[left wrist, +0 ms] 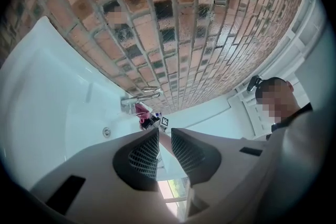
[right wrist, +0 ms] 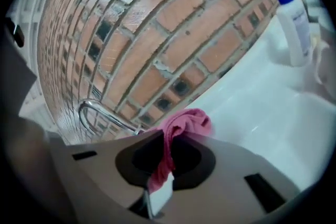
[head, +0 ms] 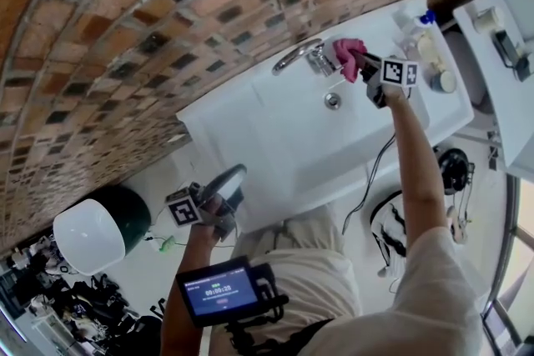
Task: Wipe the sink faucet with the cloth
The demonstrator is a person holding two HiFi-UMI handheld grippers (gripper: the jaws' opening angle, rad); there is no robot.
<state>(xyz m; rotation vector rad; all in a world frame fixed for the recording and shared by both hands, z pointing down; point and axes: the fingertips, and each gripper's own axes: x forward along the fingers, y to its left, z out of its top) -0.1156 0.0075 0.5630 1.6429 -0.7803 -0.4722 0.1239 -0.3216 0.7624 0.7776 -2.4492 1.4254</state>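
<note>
Cloth (right wrist: 186,123), pink, pinched shut in my right hand-held gripper (right wrist: 165,161) just beside the faucet (right wrist: 108,112) at the sink's (head: 284,137) back edge, left hand-held gripper (left wrist: 164,145) parted and empty; I judge this narrow bite could let it slip during rubbing.

Bright, even daylight; soft focus, strong fisheye warping, dark vignetted corners.

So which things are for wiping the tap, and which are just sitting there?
For the job: pink cloth, faucet, sink, right gripper gripping the cloth.
Just sitting there: pump bottle, headphones, left gripper, open and empty.
</note>
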